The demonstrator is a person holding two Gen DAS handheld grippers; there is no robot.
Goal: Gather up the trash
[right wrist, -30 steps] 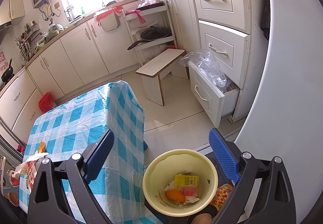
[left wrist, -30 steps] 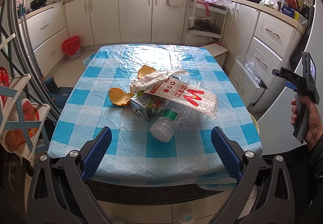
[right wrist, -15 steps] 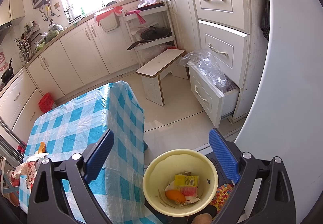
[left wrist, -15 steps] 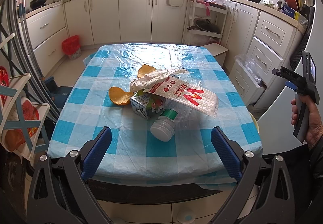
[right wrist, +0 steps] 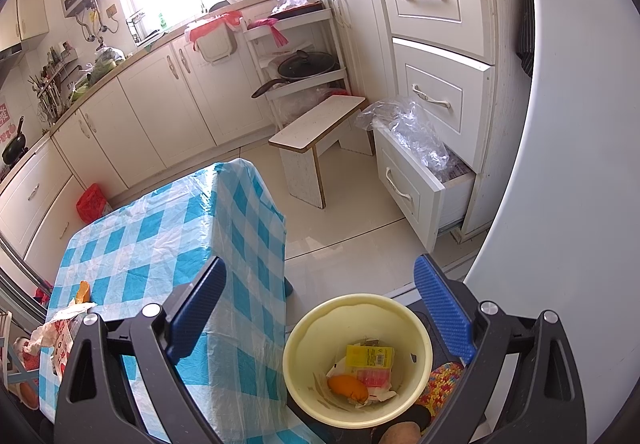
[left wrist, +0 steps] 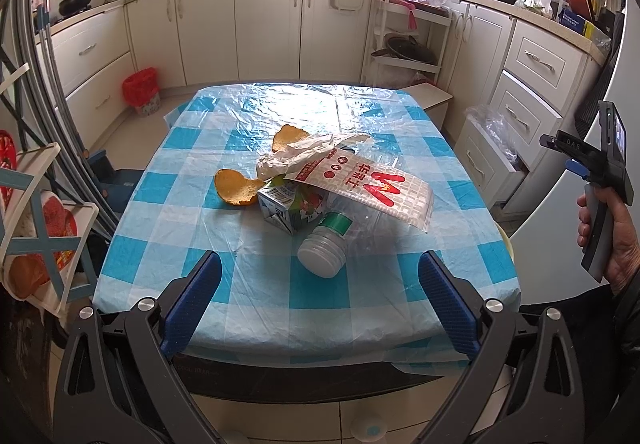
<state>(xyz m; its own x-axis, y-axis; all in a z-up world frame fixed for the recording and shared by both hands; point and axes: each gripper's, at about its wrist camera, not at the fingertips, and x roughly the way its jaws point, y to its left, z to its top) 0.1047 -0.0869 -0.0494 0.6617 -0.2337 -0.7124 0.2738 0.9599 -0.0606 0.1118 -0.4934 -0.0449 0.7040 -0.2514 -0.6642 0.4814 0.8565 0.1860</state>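
trash lies heaped mid-table on a blue-and-white checked tablecloth (left wrist: pixel 240 284) under clear plastic sheeting. nearest the left gripper is a clear plastic bottle (left wrist: pixel 332 248) on its side, white cap toward the camera, green label at the neck. touching it on the left is a small drink carton (left wrist: pixel 280 204), and draped over both is a white wrapper (left wrist: pixel 368 184) with red print. just left of the carton sits an orange peel (left wrist: pixel 234 188); a crumpled white paper (left wrist: pixel 296 156) lies behind, and a second peel (left wrist: pixel 288 134) beyond that. past the table stand white kitchen cabinets (left wrist: pixel 264 28), a red bin (left wrist: pixel 140 90) on the floor, and cluttered worktops under a bright window.

beside the table, low down, is a yellow bucket (right wrist: pixel 304 392) holding a yellow packet, a pink wrapper and an orange piece. further off are a white stool (right wrist: pixel 316 132) and an open drawer (right wrist: pixel 404 184) with clear plastic in it.

the left gripper (left wrist: pixel 320 300) is spread wide above the near table edge, holding nothing, touching nothing. the right gripper (right wrist: pixel 320 312) is likewise spread wide and empty, above the bucket; a hand (left wrist: pixel 612 240) grips its handle.
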